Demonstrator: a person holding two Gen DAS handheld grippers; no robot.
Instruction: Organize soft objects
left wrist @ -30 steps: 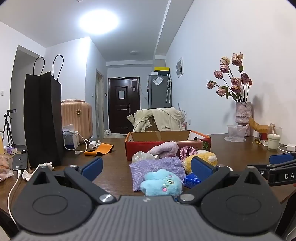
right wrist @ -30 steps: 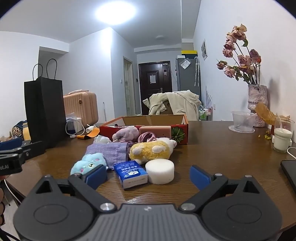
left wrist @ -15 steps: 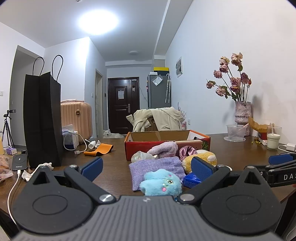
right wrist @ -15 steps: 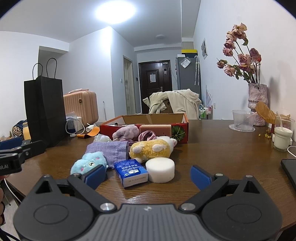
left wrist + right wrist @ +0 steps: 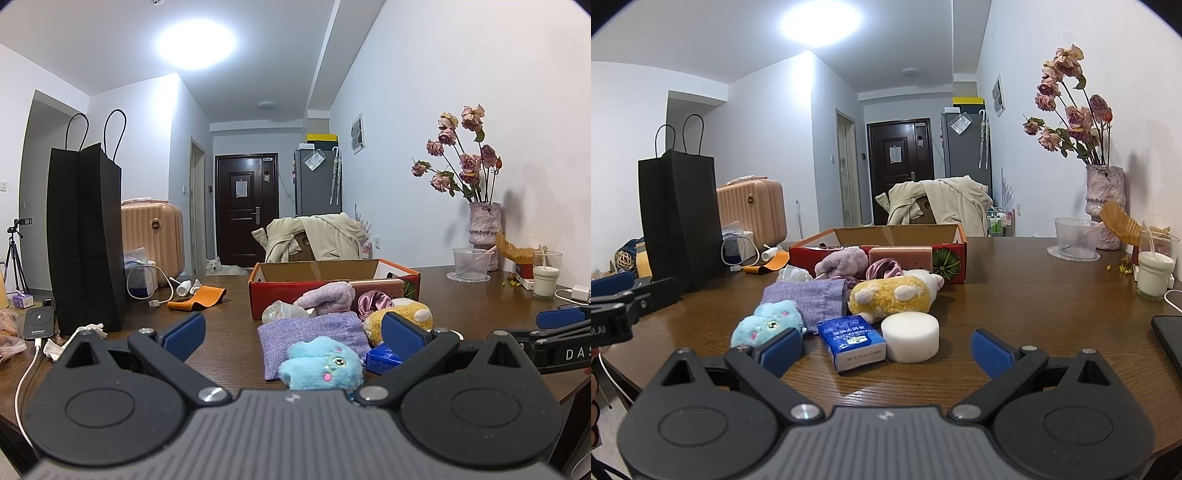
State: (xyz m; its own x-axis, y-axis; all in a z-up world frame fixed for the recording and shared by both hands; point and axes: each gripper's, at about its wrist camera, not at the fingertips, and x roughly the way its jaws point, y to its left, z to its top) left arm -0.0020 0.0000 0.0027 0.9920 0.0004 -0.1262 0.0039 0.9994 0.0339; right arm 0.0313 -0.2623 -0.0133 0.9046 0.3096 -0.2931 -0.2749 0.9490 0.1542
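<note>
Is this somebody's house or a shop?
Most likely somebody's home: a brown wooden dining table with a vase of dried pink roses, a beige jacket draped over a chair, a peach hard-shell suitcase, and a dark front door down the hall.

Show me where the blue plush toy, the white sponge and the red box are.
blue plush toy (image 5: pixel 768 325), right wrist view, on its face.
white sponge (image 5: pixel 910 334), right wrist view, on its front side.
red box (image 5: pixel 280 295), left wrist view, on its front wall.
</note>
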